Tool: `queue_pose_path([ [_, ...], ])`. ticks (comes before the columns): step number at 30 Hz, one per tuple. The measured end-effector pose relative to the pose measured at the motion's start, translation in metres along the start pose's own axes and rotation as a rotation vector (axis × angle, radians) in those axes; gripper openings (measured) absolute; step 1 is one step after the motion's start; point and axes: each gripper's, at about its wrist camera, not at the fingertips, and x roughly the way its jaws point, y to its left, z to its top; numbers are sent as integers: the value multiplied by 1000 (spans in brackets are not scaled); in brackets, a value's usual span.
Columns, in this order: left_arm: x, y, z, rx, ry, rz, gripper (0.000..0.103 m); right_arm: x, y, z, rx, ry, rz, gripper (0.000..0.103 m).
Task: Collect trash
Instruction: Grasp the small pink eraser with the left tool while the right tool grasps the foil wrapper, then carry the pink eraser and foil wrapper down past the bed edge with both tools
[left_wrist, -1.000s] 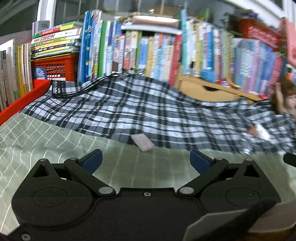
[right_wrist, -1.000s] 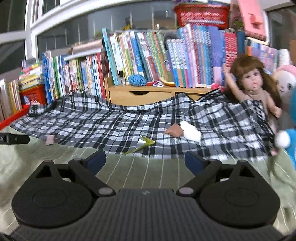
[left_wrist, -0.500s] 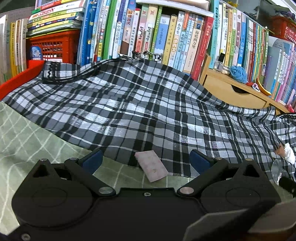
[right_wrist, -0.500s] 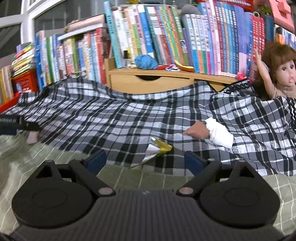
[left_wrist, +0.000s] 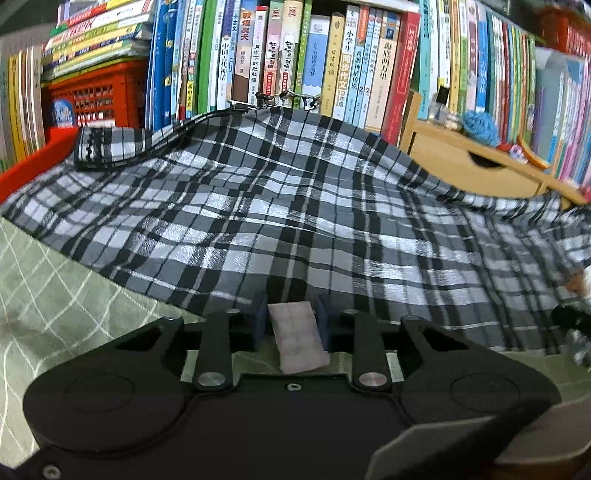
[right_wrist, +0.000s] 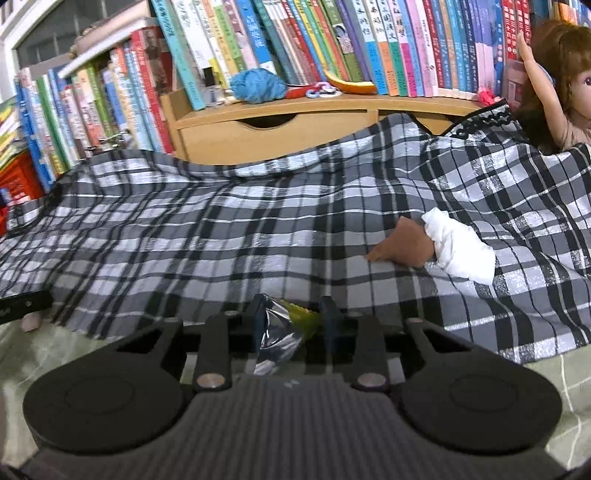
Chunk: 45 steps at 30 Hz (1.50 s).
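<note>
A moment before, both tools had their jaws wide apart with the trash lying out in front; now each had moved in and the jaws were closing on a piece. The left gripper (left_wrist: 291, 319) pressed on both sides of a flat pink paper slip (left_wrist: 297, 338) at the edge of the checked cloth (left_wrist: 295, 206). The right gripper (right_wrist: 293, 319) squeezed a shiny, crinkly foil wrapper (right_wrist: 282, 334) with a green-yellow bit — thin and easy to crush. So two pieces looked caught and ready to lift. A crumpled white tissue (right_wrist: 460, 251) and a brown scrap (right_wrist: 404, 247) lay on the soft, wrinkly cloth — not yet picked up.
</note>
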Motion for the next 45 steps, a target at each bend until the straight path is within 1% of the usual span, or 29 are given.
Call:
queue_pose_path([
  [3,-15,1,-1,-5,-9,-9,24,-26,6,0,2,-15,25,34],
  [6,-42,1,-5,-3,-31,-37,24,-60,10,-4,20,-38,72,34],
  [8,-68,2,-11,0,-37,-64,24,-86,13,-13,27,-49,112,34],
  [11,-113,3,-28,38,-57,-113,24,-125,19,-35,19,-61,171,34],
  [13,-146,6,-45,61,-72,-155,24,-151,24,-56,8,-63,213,34],
  [15,-174,9,-64,73,-69,-192,24,-174,28,-79,5,-59,255,35],
  [19,-232,13,-111,97,-69,-265,24,-211,34,-124,-10,-37,321,35],
  [21,-258,15,-136,96,-65,-307,25,-227,40,-146,-38,-20,348,35],
  [23,-281,18,-162,98,-42,-350,25,-239,45,-166,-68,-2,372,35],
  [26,-304,20,-197,110,-2,-390,25,-250,54,-196,-120,29,386,35],
  [28,-313,22,-218,126,20,-400,25,-251,59,-214,-153,47,381,36],
  [30,-316,22,-239,148,60,-394,25,-247,63,-231,-169,85,389,36],
  [31,-316,23,-248,157,80,-391,25,-250,64,-238,-181,58,387,37],
  [33,-314,23,-265,173,126,-382,25,-254,69,-246,-233,33,378,38],
  [34,-311,24,-272,177,145,-378,25,-256,70,-248,-235,33,379,38],
  [36,-306,25,-287,179,185,-362,25,-258,71,-253,-237,60,411,38],
  [40,-296,27,-305,176,224,-364,25,-257,76,-270,-294,98,414,38],
  [43,-289,28,-317,178,261,-364,25,-253,77,-282,-306,143,423,38],
  [45,-285,28,-325,189,287,-358,25,-247,78,-289,-313,167,420,40],
])
